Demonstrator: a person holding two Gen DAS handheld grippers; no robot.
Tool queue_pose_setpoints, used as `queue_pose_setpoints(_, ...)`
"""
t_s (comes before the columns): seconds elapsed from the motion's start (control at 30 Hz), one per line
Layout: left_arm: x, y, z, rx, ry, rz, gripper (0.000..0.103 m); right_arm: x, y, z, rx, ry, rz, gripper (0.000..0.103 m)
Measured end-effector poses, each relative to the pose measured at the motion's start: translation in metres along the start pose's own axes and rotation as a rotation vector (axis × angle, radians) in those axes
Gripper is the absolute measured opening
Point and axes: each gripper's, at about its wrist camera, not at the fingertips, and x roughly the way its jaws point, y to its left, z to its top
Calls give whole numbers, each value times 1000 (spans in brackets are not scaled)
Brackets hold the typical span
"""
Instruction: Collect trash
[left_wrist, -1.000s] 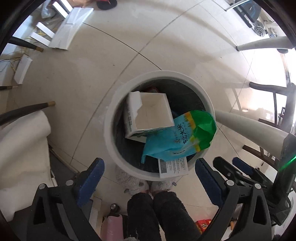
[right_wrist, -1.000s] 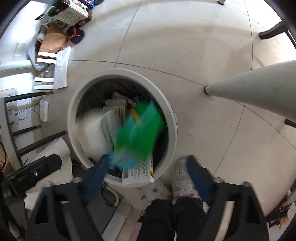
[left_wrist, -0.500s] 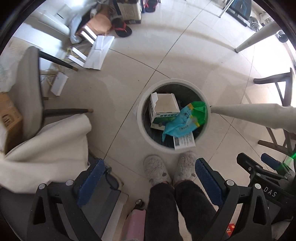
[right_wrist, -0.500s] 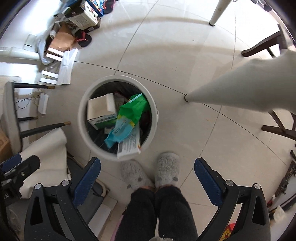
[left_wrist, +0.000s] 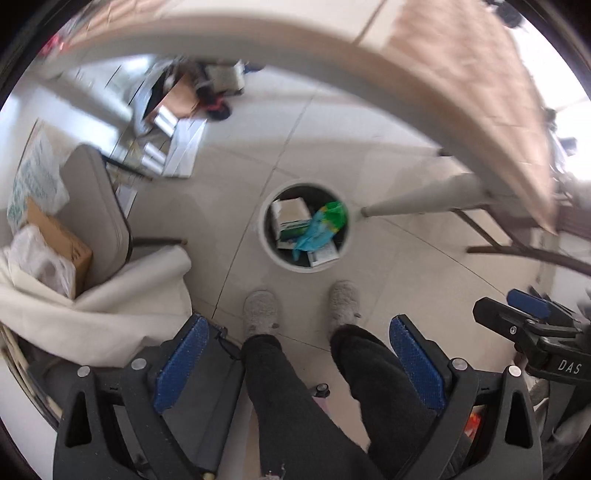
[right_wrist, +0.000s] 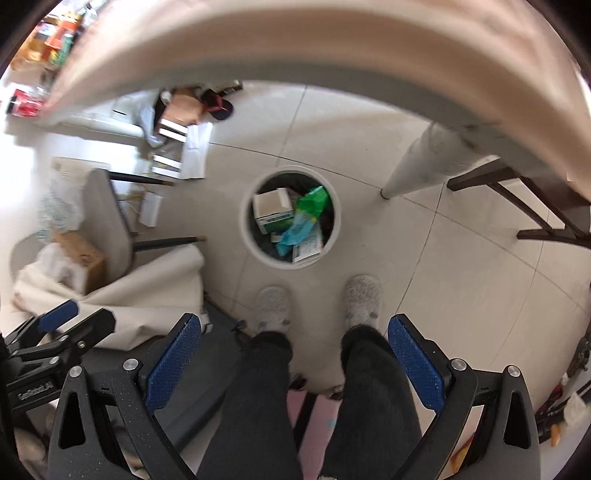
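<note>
Down on the floor just beyond the person's slippers, the white bin (left_wrist: 304, 227) already held a white box (left_wrist: 290, 218), a green-and-blue bag (left_wrist: 325, 225) and a printed carton (right_wrist: 306, 249), so that drop looked finished. Both the left gripper (left_wrist: 295, 363) and the right gripper (right_wrist: 293, 363) hung spread and empty, well above the bin. Compared with a second ago, both cameras sat much higher, the table edge (right_wrist: 295, 44) had entered view, and the bag lay settled. Whether more trash remained could not be told.
</note>
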Motion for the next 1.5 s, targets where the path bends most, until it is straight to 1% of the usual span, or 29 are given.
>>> queue_pose_setpoints(0.1,-42,-3,-4,81,-27,-54,100,-56,15,-23,21,-29,42,102)
queue_pose_setpoints(0.2,-85,-3,-8,148,-64,-111,100,-101,32,-45,46,-66,72,102)
queue_pose_setpoints(0.33,-135,0,-14,229,-109,-193,100,-166,58,-77,81,-165,99,102)
queue_pose_setpoints(0.37,-146,0,-15,247,-116,-218,101,-181,65,-86,88,-190,99,102)
queue_pose_setpoints(0.47,-174,4,-21,294,-135,-256,103,-220,86,-114,110,-261,97,102)
queue_pose_setpoints(0.57,-197,6,-28,333,-143,-286,103,-249,103,-142,146,-301,105,103)
queue_pose_setpoints(0.63,-210,9,-33,349,-154,-294,103,-262,112,-158,171,-315,115,103)
queue_pose_setpoints(0.73,-225,11,-40,356,-150,-319,103,-279,121,-177,203,-327,122,103)
queue_pose_setpoints(0.87,-244,16,-49,366,-148,-334,103,-287,134,-196,215,-335,135,103)
queue_pose_setpoints(0.9,-247,17,-51,369,-151,-332,103,-284,134,-196,216,-333,143,103)
queue_pose_setpoints(1.07,-257,17,-61,382,-165,-322,103,-295,138,-207,202,-336,165,103)
queue_pose_setpoints(1.5,-266,26,-77,404,-182,-327,103,-304,147,-214,175,-344,160,103)
